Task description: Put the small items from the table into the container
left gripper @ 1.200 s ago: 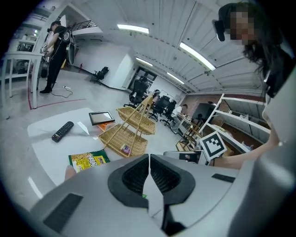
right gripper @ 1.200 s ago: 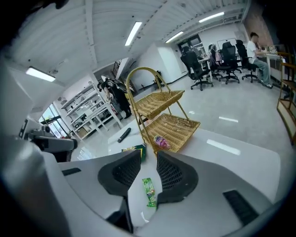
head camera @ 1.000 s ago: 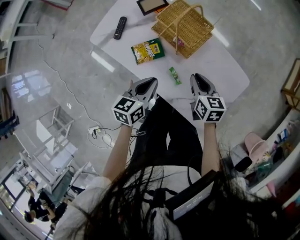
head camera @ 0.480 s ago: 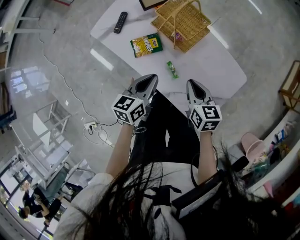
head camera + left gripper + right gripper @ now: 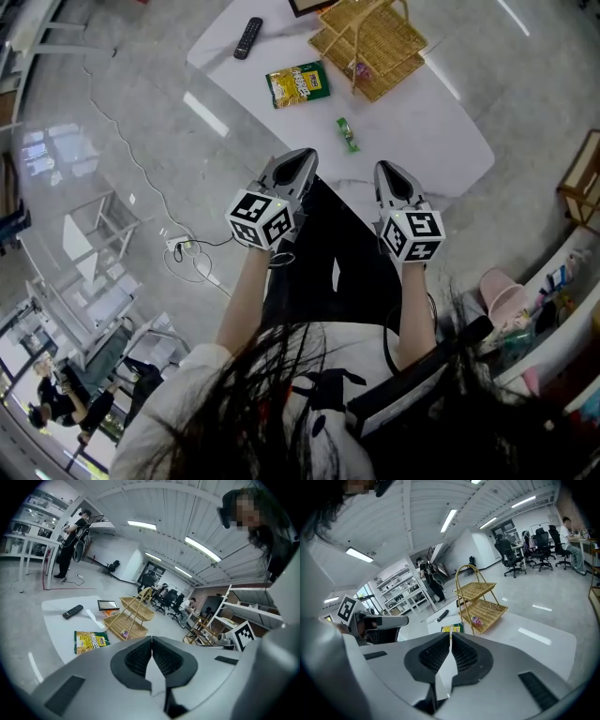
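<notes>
On the surface (image 5: 422, 122) the remote (image 5: 247, 37) lies left of the snack packet (image 5: 297, 84), the basket (image 5: 370, 47) right, the small sachet (image 5: 348, 134) before them.

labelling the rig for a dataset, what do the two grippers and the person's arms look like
Both the left gripper and right gripper are light grey, wedge-shaped shells tapering to dark ribbed pads. Each carries a white cube printed with black square markers. The arms are bare below a white top.

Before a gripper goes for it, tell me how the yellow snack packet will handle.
The yellow snack packet lies flat and thin, so probably light and floppy. On the smooth white table it would likely slide when pushed, not roll.
</notes>
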